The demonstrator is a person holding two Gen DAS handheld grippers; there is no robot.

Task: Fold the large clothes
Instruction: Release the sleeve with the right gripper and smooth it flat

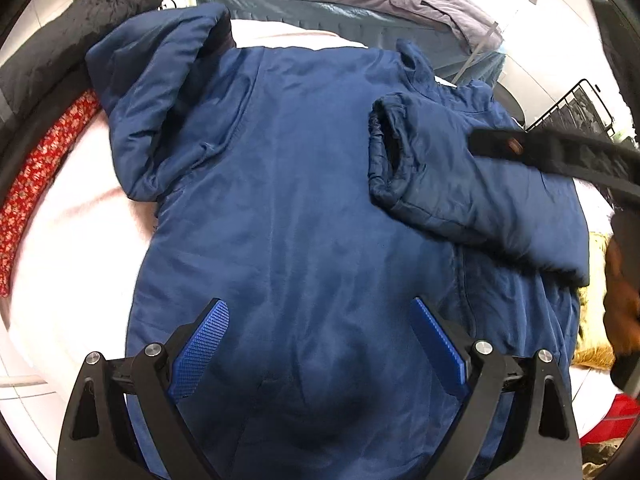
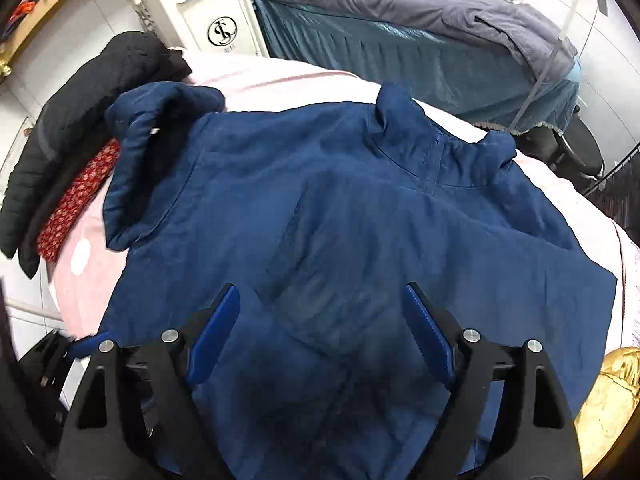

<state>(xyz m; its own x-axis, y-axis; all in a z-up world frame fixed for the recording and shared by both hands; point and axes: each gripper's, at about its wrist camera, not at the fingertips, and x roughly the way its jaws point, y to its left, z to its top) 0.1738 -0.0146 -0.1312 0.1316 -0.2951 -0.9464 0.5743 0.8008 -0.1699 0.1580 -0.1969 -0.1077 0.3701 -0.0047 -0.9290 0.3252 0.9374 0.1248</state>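
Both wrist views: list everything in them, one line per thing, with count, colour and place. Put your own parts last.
jacket: one, navy, spread flat on the pink cover; one sleeve folded across its body, the other bunched at far left.
pink cover: one, pale pink, under the jacket.
black coat: one, black, heaped at the cover's far-left edge.
red cloth: one, red with small print, beside the black coat.
bed: one, grey blanket over teal skirt, behind the cover.
machine: one, cream with a control panel, behind at left.
gold fabric: one, gold, at lower right.
wire rack: one, black, far right.
left hand-held gripper: one, black with blue pads, open over the jacket's hem.
right hand-held gripper: one, same colours, open over the jacket.
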